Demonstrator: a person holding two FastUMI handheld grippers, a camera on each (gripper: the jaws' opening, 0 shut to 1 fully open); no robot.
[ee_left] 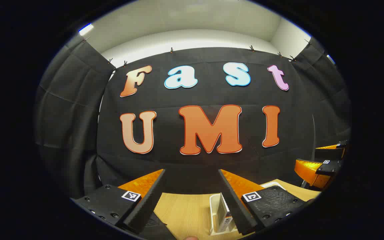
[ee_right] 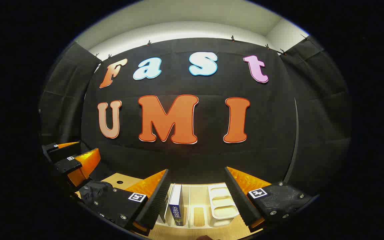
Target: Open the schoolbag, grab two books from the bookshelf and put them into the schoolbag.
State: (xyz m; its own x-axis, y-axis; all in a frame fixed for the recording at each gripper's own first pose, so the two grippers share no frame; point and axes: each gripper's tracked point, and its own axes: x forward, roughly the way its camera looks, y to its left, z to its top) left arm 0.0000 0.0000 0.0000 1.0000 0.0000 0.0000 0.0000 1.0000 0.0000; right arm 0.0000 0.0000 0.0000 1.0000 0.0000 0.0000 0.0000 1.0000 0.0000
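In the right gripper view my right gripper (ee_right: 196, 170) stands open above a white desktop bookshelf (ee_right: 223, 203). A blue book (ee_right: 176, 205) stands upright in the shelf, just right of my left-hand finger, with another book partly hidden behind that finger. The black schoolbag (ee_right: 92, 190) lies at the lower left, with my left gripper (ee_right: 73, 156) above it. In the left gripper view my left gripper (ee_left: 191, 171) is open and holds nothing. The shelf's end (ee_left: 214, 213) with a book (ee_left: 223, 213) shows between its fingers, a dark piece of the schoolbag (ee_left: 157, 228) is at the bottom, and the right gripper (ee_left: 322, 166) is at the far right.
A light wooden table (ee_left: 182, 210) carries the shelf and the bag. The black cloth wall (ee_right: 195, 156) rises close behind the table. The shelf has open slots and a white tray section (ee_right: 222, 196) to the right of the books.
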